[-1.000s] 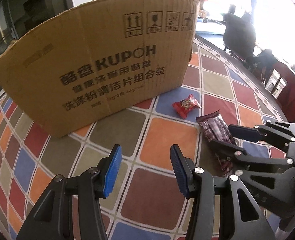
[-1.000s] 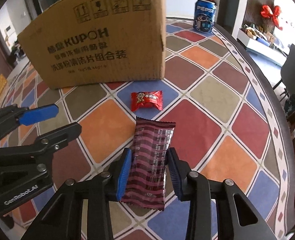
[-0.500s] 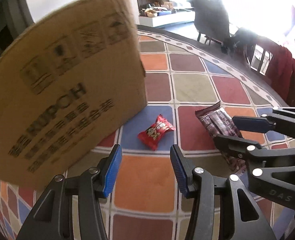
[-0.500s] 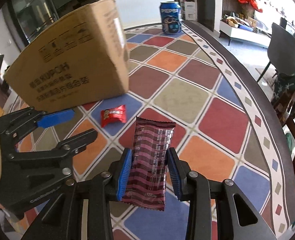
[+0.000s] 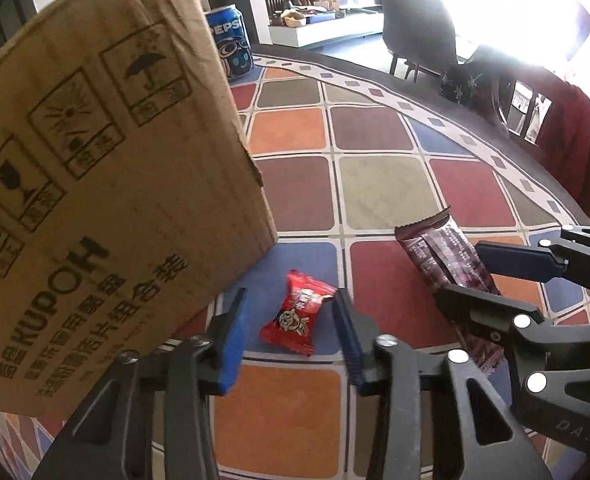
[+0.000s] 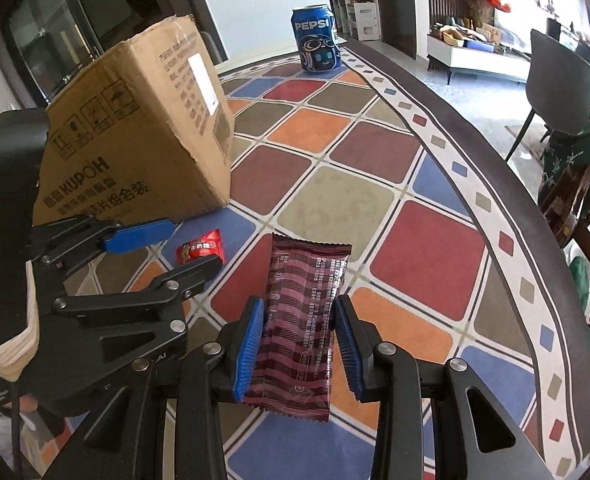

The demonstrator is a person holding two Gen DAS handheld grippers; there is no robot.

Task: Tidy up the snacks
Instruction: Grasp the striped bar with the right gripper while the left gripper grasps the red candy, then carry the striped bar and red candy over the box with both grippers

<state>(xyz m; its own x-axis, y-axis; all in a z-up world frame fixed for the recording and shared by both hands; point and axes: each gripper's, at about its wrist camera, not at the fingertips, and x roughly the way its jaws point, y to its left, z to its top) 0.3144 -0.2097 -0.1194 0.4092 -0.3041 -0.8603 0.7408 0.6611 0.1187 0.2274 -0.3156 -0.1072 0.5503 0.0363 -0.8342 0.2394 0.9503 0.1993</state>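
The red candy (image 5: 297, 314) lies on the chequered tablecloth (image 5: 375, 188), directly ahead of the left gripper (image 5: 289, 334) and between the lines of its two blue pads. Its jaws have just been closing, with the candy framed between them. No contact is seen: a gap shows on the left side, while on the right the wrapper's twisted end comes very near the pad. Its long axis is seen running slantwise across the gap, one twisted end toward the right pad's tip, the other toward the left pad's root. The cardboard box (image 5: 95, 208) stands just to the left of the left finger, its corner close beyond the candy.

The maroon wafer bar (image 6: 299, 328) is clamped in the right gripper (image 6: 298, 344), its long axis lying along the fingers, its far end projecting ahead and its near end hanging past the pads. From the right gripper, the candy (image 6: 201, 252) lies ahead and to the left, at the left gripper's tips (image 6: 175, 248); the left hand is judged the nearer one for it. A slight further descent and squeeze are judged to be needed.
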